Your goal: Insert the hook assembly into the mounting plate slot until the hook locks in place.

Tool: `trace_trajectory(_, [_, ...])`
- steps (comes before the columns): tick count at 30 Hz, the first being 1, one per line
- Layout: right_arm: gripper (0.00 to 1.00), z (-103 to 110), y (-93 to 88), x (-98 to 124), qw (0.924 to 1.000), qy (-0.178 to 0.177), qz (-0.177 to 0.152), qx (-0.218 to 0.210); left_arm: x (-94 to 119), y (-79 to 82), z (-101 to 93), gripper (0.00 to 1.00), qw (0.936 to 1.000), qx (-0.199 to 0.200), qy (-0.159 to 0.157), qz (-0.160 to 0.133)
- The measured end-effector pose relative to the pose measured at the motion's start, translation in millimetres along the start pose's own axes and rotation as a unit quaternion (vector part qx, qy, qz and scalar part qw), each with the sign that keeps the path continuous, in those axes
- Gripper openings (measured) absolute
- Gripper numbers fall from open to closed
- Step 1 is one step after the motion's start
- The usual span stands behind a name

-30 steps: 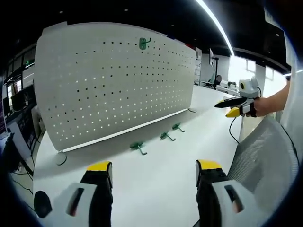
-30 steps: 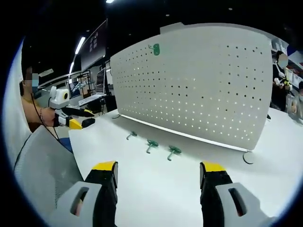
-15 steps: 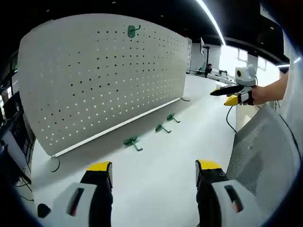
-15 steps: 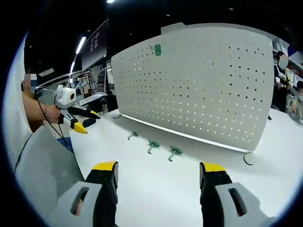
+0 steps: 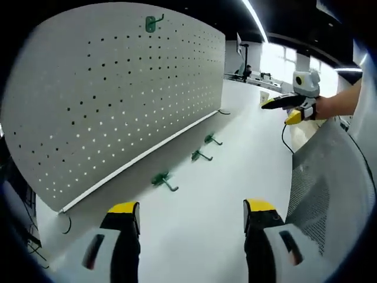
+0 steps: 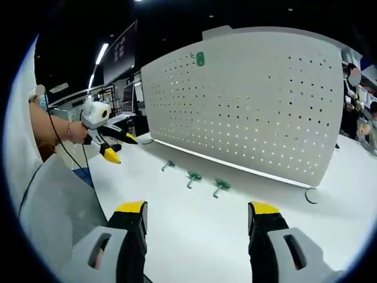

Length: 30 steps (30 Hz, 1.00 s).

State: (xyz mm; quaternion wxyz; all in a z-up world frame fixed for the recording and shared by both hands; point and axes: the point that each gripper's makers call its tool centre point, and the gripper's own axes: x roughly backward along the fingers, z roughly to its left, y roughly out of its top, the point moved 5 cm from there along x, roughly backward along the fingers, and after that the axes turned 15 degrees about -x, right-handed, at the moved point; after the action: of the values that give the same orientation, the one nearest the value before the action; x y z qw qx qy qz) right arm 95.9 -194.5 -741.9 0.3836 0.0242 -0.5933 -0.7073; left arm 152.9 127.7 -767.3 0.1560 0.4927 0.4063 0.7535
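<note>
While the white table [image 5: 235, 153] carries everything, the upright white pegboard [image 5: 112, 88] stands along its far edge, its long axis running with that edge. One green hook [image 5: 153, 22] hangs already mounted near the pegboard's top edge, its prong pointing out from the face. Three loose green hooks [image 5: 164, 180] [image 5: 200, 155] [image 5: 212, 139] lie in a row on the table just in front of the pegboard's bottom edge, shanks pointing away from it. The left gripper [image 5: 191, 215] hangs above the near table edge with jaws wide apart, empty. The right gripper [image 6: 197, 215] is likewise spread and empty, held well apart from the hooks.
</note>
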Motion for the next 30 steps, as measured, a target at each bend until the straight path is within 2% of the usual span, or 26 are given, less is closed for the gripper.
trace_trajectory(3, [0.67, -1.6, -0.8, 0.6, 1.0, -0.001, 0.003, -0.002, -5.0, 4.7, 2.1, 0.75, 0.9999, -0.003, -0.011, -0.004])
trace_trajectory(17, [0.63, -0.2, -2.7, 2.5, 0.9999, 0.007, 0.009, -0.009, -30.2, 9.5, 17.2, 0.75, 0.9961, -0.062, -0.057, 0.026])
trace_trajectory(21, [0.62, 1.9, -3.7, 2.2, 0.9998, 0.01, 0.015, -0.007, -36.9, 7.7, 18.9, 0.74, 0.991, -0.1, -0.076, 0.046])
trace_trajectory(30, [0.64, 3.3, -7.5, 2.0, 0.9998, 0.011, 0.019, -0.004, -53.5, 6.7, 27.0, 0.75, 0.9846, -0.127, -0.099, 0.067])
